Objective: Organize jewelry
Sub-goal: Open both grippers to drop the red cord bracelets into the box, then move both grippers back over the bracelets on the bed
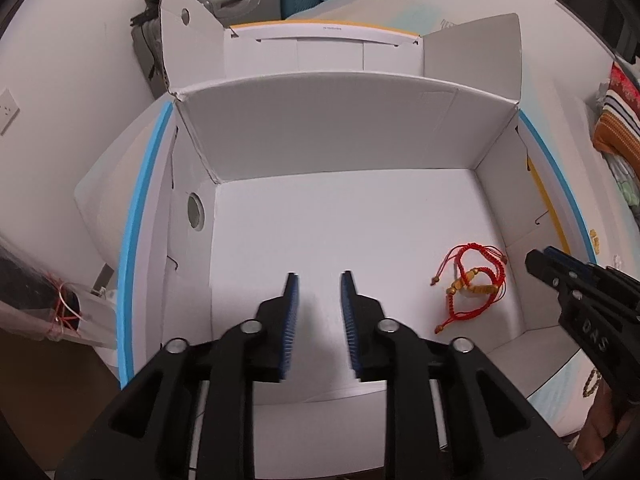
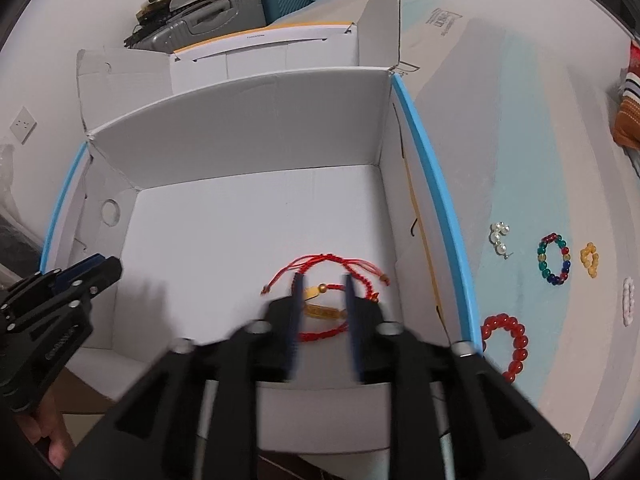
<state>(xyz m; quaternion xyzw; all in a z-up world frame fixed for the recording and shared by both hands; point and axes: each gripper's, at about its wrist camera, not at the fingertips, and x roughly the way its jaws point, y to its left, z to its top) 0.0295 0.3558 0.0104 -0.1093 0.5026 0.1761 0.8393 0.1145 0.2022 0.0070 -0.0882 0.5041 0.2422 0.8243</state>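
A red cord bracelet with gold beads [image 1: 472, 284] lies on the floor of an open white cardboard box [image 1: 320, 140], near its right wall. My left gripper [image 1: 319, 280] is open and empty above the box's middle. My right gripper [image 2: 322, 282] is open and hovers over the same red cord bracelet [image 2: 320, 264], which shows between its fingers; nothing is held. Outside the box on the pale blue surface lie a red bead bracelet [image 2: 508, 344], a multicolour bead bracelet [image 2: 554, 258], a pearl piece [image 2: 499, 236], a yellow bead piece [image 2: 590, 258] and a white piece [image 2: 628, 300].
The box has raised flaps [image 2: 384, 20] and blue-edged sides [image 2: 440, 184]. Suitcases [image 2: 224, 12] stand behind it. Striped fabric [image 1: 616, 128] lies at the far right. A black roll with red string [image 1: 36, 300] sits left of the box.
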